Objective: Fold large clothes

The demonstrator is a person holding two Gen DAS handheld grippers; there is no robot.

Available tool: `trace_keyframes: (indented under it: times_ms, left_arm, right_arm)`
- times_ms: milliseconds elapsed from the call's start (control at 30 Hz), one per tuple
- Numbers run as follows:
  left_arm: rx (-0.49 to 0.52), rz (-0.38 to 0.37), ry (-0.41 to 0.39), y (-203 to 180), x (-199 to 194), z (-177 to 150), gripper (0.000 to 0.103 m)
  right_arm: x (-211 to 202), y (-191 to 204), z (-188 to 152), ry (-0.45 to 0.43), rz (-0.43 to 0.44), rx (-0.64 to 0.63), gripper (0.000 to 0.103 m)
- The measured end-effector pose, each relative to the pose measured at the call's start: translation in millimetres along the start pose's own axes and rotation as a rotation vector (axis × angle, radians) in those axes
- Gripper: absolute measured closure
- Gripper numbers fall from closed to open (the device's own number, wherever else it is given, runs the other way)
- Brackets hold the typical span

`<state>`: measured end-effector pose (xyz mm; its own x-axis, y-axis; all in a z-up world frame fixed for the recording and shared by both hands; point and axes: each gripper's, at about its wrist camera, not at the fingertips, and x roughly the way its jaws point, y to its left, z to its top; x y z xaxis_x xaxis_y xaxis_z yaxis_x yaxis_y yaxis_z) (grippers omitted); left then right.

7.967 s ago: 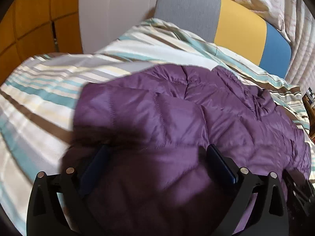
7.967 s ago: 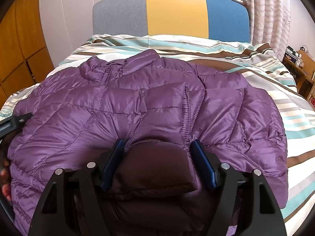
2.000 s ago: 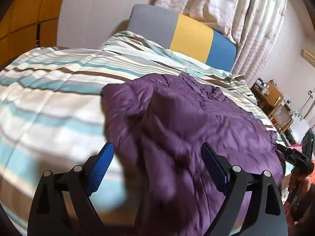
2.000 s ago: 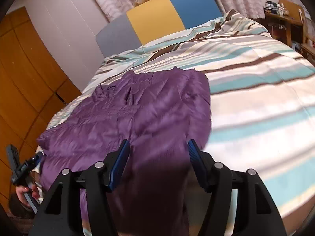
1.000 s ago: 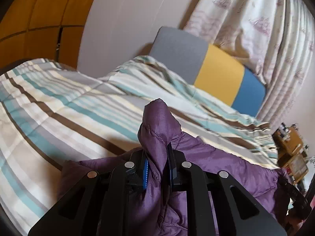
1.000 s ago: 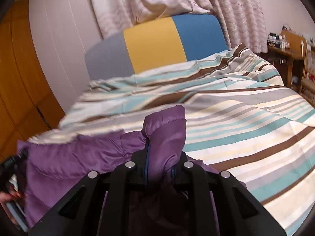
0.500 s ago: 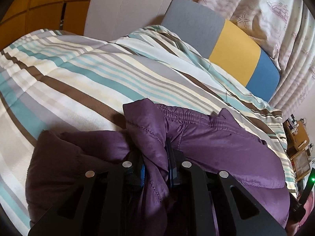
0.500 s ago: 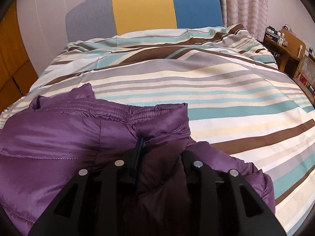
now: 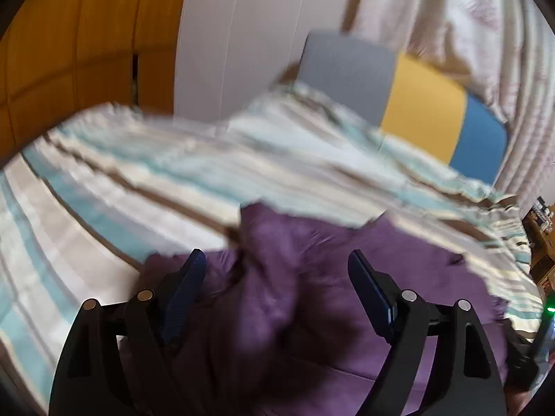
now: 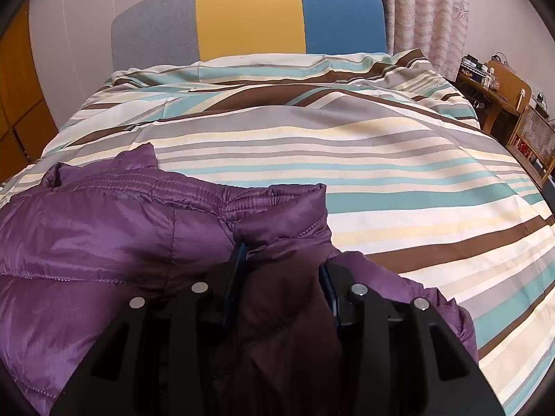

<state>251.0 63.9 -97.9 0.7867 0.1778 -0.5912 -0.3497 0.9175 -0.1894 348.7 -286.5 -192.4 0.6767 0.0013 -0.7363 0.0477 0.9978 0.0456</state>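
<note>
A purple puffer jacket (image 10: 104,242) lies folded on the near part of the striped duvet (image 10: 381,159), its elastic hem facing the headboard. My right gripper (image 10: 282,260) sits low over the jacket's right corner. Its jaws are opening, with a puffy fold of the jacket still filling the gap and touching both pads. In the blurred left wrist view, my left gripper (image 9: 275,256) has its jaws opening wide above the jacket (image 9: 416,253). A ridge of fabric rises between the fingers, clear of both pads.
The bed's grey, yellow and blue headboard (image 10: 249,17) stands at the far end, with curtains behind it. An orange wooden wardrobe (image 9: 69,52) is to the left. A wooden desk with clutter (image 10: 499,93) stands right of the bed. Bare striped duvet (image 9: 138,180) stretches beyond the jacket.
Both grippers carried the jacket's corners forward and down onto the bed. The left jaws sprang wide and let the fabric go. The right jaws widened on its fold.
</note>
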Motion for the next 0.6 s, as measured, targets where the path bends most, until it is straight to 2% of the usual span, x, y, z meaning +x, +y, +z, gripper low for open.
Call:
trace_keyframes:
  times_ms: [100,167,267,367,433,500,600]
  left_arm:
    - [0.112,-0.046,-0.084,-38.8,-25.4,1.6,0.020]
    - [0.185,-0.071,-0.072,-63.5,-19.9,-0.2,0.020]
    - [0.271,-0.057,-0.062,-91.7,1.9,-5.8,0.020]
    - [0.300,-0.008,-0.013,-98.0,34.3,-17.9,0.020]
    - [0.276,-0.008,0.108,-91.3,68.3,-35.7,0.020]
    - [0.243,-0.028,0.117,-86.1,75.3,-40.9,0.019]
    - [0.254,-0.024,0.131,-87.5,83.9,-45.1,0.017]
  right_arm:
    - [-1.1,0.7,-0.7,-0.003,-0.006,0.000,0.059]
    - [-1.8,0.2,-0.9,-0.004,-0.010,0.003,0.058]
    - [-2.4,-1.5,-1.0,-0.005,-0.009,0.009,0.057]
    - [-2.8,-2.5,-0.4,-0.005,-0.012,0.010,0.056]
    - [-3.0,-2.5,-0.9,-0.006,-0.011,0.009,0.054]
    - [-3.7,-2.3,-1.2,-0.011,-0.008,0.010,0.053]
    - [-3.2,-1.3,-1.3,-0.010,-0.016,0.006,0.052]
